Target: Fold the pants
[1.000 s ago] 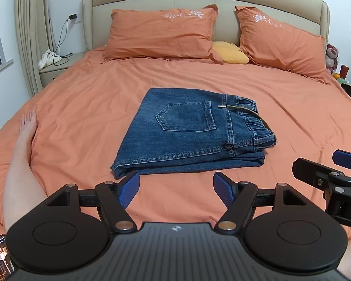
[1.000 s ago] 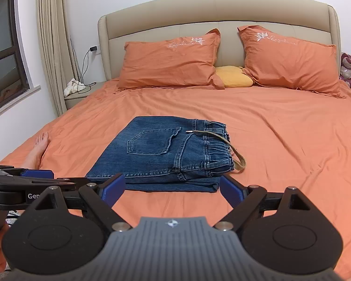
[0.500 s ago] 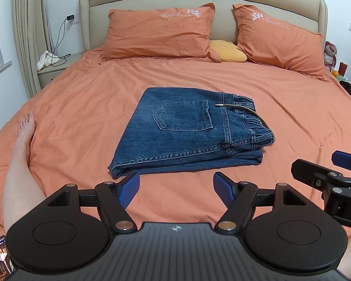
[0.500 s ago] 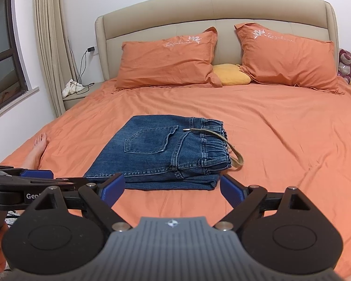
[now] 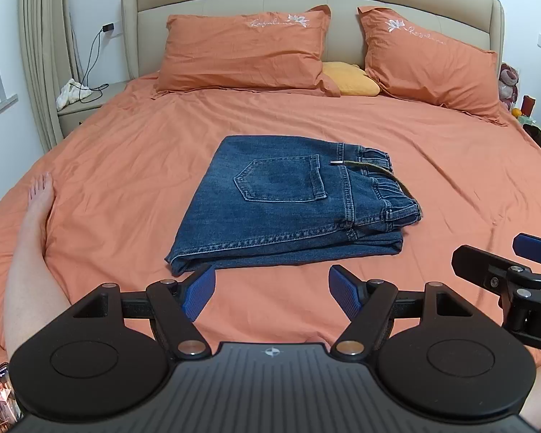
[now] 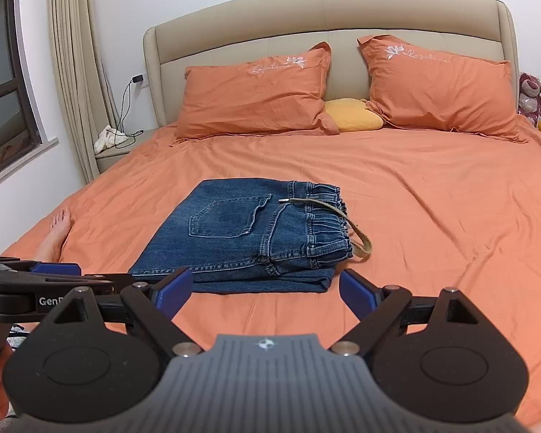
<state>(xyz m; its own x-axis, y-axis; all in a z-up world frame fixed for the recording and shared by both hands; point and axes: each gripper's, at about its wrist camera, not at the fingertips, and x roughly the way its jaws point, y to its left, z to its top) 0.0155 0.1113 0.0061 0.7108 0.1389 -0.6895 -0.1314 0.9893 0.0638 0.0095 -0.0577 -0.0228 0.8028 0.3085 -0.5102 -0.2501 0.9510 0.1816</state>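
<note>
Both hand-held grippers hang with jaws wide and nothing between them: the left hand-held gripper [image 5: 271, 290] and the right hand-held gripper [image 6: 266, 290]. Just beyond their blue fingertips the folded pants [image 5: 288, 202] lie flat on the orange bed [image 5: 126, 166], waistband and drawstring [image 6: 357, 236] toward the right gripper's side.

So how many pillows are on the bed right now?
3: a large orange pillow at the headboard's left, another orange pillow at its right, and a small yellow pillow between them, partly hidden.
</note>
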